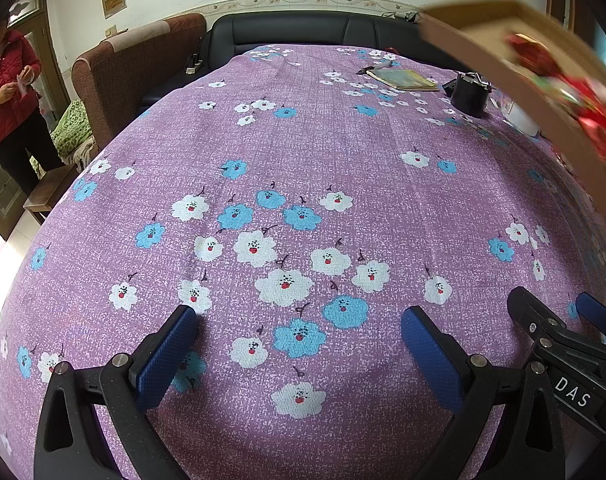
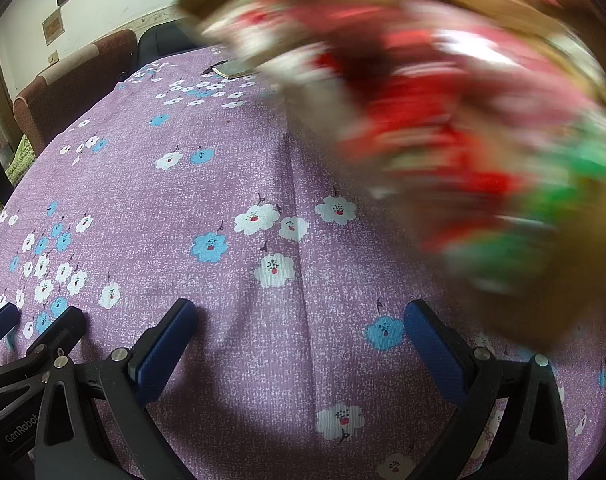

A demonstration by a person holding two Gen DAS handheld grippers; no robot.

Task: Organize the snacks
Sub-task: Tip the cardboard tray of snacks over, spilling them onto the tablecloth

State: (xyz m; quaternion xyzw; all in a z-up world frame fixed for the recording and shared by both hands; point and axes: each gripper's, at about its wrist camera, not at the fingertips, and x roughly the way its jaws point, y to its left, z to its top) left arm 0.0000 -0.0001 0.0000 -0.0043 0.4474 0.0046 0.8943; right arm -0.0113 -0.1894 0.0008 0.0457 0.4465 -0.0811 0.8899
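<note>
A cardboard box (image 1: 483, 40) full of red, white and green snack packets (image 1: 559, 80) hangs tilted in the air at the upper right of the left wrist view, blurred by motion. In the right wrist view the box (image 2: 543, 312) and its packets (image 2: 443, 120) fill the upper right, very blurred, above the table. My left gripper (image 1: 299, 336) is open and empty over the purple flowered tablecloth (image 1: 303, 152). My right gripper (image 2: 299, 332) is open and empty too, and it shows at the lower right of the left wrist view (image 1: 559, 312).
A yellow booklet (image 1: 403, 79) with a pen lies at the far side of the table. A black cup (image 1: 469, 96) and a white container (image 1: 523, 120) stand near it. Armchair (image 1: 131, 76) and black sofa (image 1: 303, 28) beyond; a person in red (image 1: 7, 92) stands left.
</note>
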